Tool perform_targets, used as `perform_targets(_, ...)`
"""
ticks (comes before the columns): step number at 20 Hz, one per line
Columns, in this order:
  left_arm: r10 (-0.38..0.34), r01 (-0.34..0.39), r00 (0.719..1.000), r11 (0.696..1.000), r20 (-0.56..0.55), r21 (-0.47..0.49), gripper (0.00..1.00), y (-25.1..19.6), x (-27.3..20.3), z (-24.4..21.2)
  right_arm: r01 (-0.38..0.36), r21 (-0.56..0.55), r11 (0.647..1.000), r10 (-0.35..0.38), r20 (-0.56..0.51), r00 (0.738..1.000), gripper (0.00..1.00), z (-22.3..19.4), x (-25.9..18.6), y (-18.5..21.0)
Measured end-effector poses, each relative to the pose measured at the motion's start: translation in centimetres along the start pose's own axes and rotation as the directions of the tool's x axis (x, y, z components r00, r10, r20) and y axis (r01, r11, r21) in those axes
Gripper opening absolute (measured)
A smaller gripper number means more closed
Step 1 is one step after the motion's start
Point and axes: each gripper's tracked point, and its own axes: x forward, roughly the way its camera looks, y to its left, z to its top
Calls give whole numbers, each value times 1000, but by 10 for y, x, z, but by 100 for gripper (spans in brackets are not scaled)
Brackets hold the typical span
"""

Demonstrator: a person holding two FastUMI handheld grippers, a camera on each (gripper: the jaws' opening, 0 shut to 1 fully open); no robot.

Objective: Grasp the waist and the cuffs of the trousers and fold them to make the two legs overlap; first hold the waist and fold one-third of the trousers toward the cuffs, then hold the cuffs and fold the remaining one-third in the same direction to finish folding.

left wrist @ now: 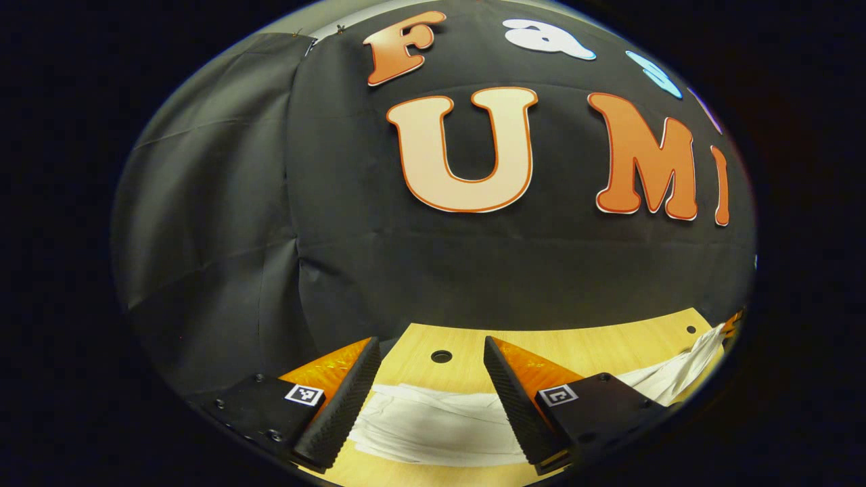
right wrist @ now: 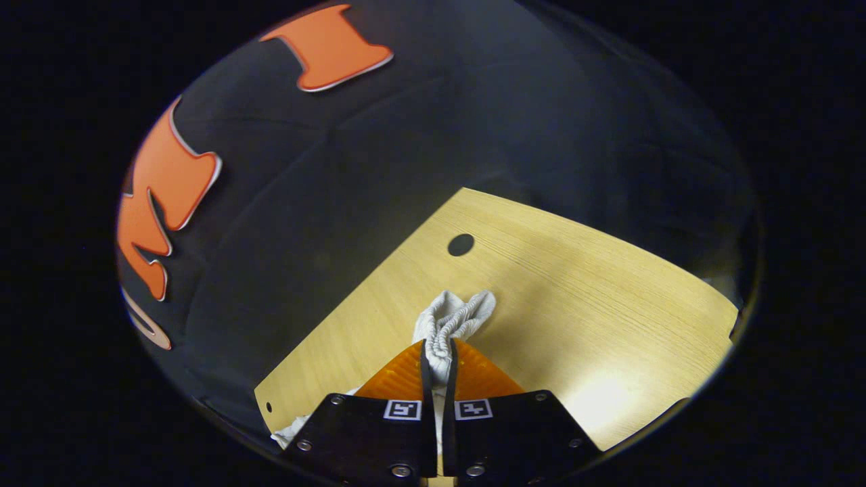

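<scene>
trousers bunched in right hand-held gripper, rest cut off

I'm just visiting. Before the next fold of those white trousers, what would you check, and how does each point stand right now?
1. Right tongs clamped on the gathered, ribbed end of the trousers: ok.
2. Left tongs gripping cloth: not ok, open, trousers lying between the fingers.
3. Which end the right tongs hold, waist or cuff: cannot tell.
4. Legs overlapped evenly: cannot tell.
5. Bare table ahead for laying the fold: ok.
</scene>
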Motion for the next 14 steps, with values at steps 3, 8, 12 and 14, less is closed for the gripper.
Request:
perform_targets(3,-31,30,999,999,14,20,99,31,9,-5,-20,-88,996,26,74,997,4,-6,-36,28)
perform_targets(8,-81,81,997,996,7,-21,100,81,25,-19,-96,-191,977,115,92,989,4,-30,-83,69)
perform_targets(12,-86,86,996,996,14,-23,99,125,33,-22,-137,-296,946,160,57,985,4,-67,-103,98)
perform_targets(14,-75,75,997,997,11,-36,97,146,36,-24,-169,-335,927,187,22,982,4,-81,-97,120)
